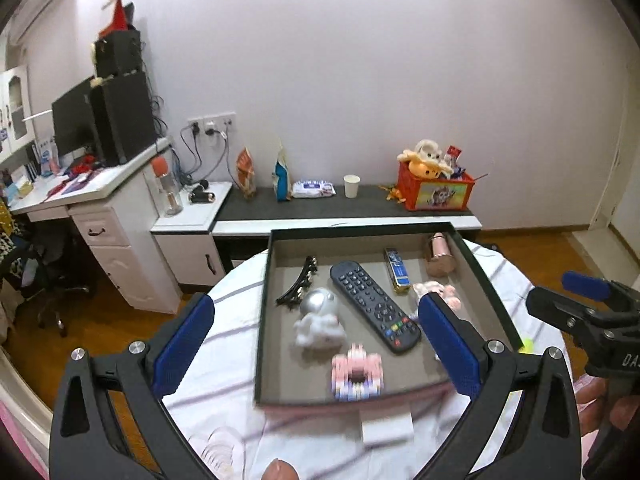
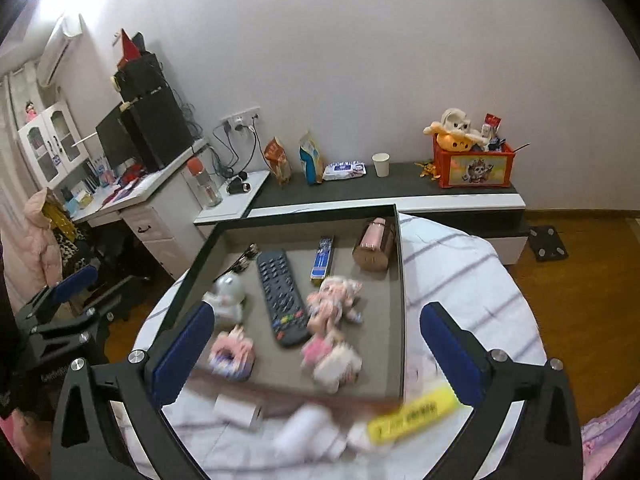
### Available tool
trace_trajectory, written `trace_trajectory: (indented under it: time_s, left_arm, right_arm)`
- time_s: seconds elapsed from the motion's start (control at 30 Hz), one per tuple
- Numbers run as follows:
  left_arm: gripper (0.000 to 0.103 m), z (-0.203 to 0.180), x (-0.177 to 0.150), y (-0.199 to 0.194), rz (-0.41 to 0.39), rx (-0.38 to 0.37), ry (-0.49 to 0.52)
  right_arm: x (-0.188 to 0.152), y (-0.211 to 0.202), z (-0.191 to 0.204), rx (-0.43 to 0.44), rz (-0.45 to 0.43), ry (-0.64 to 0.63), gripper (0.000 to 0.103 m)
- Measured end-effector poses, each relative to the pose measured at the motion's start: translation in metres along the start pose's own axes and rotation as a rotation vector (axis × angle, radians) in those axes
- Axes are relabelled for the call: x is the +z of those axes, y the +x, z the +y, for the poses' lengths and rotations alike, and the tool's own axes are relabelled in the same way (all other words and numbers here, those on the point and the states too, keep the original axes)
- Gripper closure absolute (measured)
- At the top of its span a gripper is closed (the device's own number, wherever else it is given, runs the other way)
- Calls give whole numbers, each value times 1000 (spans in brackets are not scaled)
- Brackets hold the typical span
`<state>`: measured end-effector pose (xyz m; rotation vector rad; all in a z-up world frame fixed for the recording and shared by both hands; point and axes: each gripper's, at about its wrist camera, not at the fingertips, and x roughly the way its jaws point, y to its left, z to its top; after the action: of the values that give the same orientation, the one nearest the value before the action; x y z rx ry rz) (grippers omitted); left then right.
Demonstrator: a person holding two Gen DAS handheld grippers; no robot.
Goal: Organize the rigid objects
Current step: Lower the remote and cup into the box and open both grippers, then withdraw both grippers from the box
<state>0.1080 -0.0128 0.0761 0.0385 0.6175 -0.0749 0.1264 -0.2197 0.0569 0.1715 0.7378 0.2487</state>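
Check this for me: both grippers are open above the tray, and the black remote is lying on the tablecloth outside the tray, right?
Not quite. The black remote lies inside the tray, among the toys, not on the tablecloth; the right wrist view shows it. Both the left gripper and right gripper are indeed open.

The left gripper [image 1: 316,340] hangs with its blue-padded fingers [image 1: 184,344] spread wide and nothing between them, the right gripper [image 2: 316,344] is likewise gaping and unloaded, seen at three o'clock from the left wrist, where a bare hand [image 1: 600,404] grasps its handle.
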Motion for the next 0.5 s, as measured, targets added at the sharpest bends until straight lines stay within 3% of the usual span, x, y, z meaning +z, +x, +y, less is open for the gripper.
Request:
trace_trajectory:
  time_s: [0.2,0.5]
  left_arm:
    - [0,6,-30,-47,2,-4,-7]
    - [0,15,-71,-95,8,-13,-44]
  right_arm:
    - [-38,-53,14,13,-45,11,0]
    - [-90,-93,20,-30,-47,27,0]
